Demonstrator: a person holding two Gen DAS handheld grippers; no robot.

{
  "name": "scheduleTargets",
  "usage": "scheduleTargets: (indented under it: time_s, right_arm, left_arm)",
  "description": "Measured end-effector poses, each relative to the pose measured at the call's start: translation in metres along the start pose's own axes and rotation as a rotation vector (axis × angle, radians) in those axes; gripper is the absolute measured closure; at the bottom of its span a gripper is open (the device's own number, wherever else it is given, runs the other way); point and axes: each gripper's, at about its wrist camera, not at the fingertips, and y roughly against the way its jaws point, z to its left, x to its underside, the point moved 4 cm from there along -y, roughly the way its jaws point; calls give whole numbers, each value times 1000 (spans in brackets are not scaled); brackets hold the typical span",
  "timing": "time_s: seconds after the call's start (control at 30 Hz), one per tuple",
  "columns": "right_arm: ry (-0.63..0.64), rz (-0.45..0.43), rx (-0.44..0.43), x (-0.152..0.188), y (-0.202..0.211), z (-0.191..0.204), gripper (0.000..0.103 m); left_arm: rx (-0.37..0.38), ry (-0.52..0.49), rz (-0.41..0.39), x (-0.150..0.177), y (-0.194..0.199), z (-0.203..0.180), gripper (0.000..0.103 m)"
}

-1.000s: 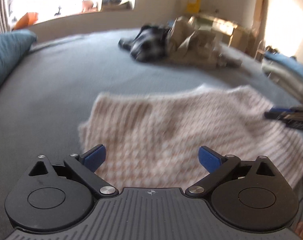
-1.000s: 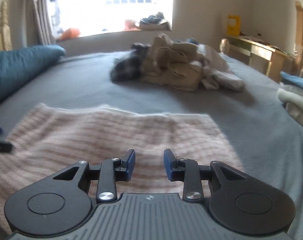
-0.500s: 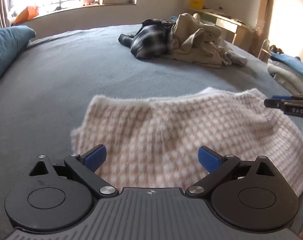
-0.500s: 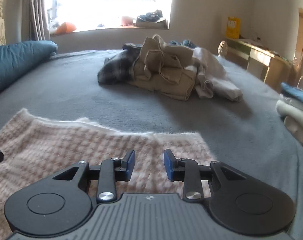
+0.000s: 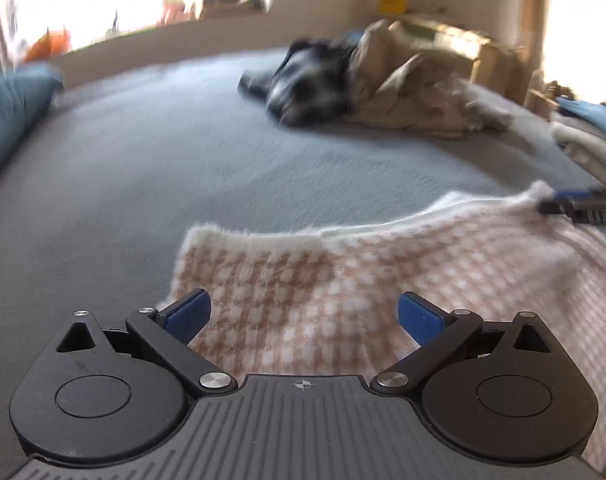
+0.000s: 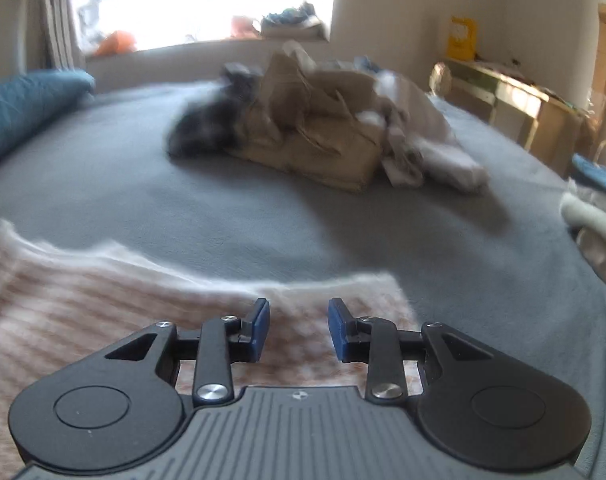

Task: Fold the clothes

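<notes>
1. Checked garment [image 5: 343, 280]: a fuzzy pink-and-white knit spread flat on the grey bed [image 5: 163, 168], its white far hem facing the window; in the right wrist view the same garment [image 6: 103, 320] fills the lower left.
2. Left hand-held gripper [image 5: 303, 316]: jaws wide apart, poised over the garment's left part, nothing between the pads.
3. Right hand-held gripper [image 6: 299, 328]: jaws part-way apart over the garment's far right corner; no cloth is seen pinched between the pads. Its tip also shows at the right edge of the left wrist view [image 5: 579, 206], at the hem.
4. Risks: the fluffy hem could slip from a shallow pinch; a grasp taking only the top layer would drag the fold askew; uneven lifting by the two hands would skew the crease.
5. Edges: the hem lines are blurred, so the exact corners are hard to place.
6. Open room: bare bed lies beyond the hem, well apart from the heap of unfolded clothes [image 6: 315, 132]. A blue pillow [image 6: 27, 100] bounds the left, and stacked folded items [image 6: 595, 220] the right.
</notes>
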Motion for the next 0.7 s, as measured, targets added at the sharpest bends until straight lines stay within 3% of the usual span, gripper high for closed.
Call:
scheduleTargets:
  time_s: [0.07,0.17,0.33,0.43,0.63,0.7]
  right_arm:
    - [-30,48,30,12,-20,-15,69]
    - [-102,20,6,6,-9,-24,69]
    - [-163,-18,-8,-6,10,-31,69]
    - [-99,75,33,10,-17,-31,69]
    - [-34,1,20,-4,9,-6,69]
    - [-8,-29,-70,-8,25,15,69]
  left_arm:
    - [-12,53,41,1,-13,9,0]
    - [-10,96,66,5,-18,17,0]
    - [-70,97,99,2,-20,9,0]
    - [-91,102,118,-2,-23,4,0]
    - [-119,92,140,-3,-18,3,0]
    - [-127,92,142,-3,-18,2,0]
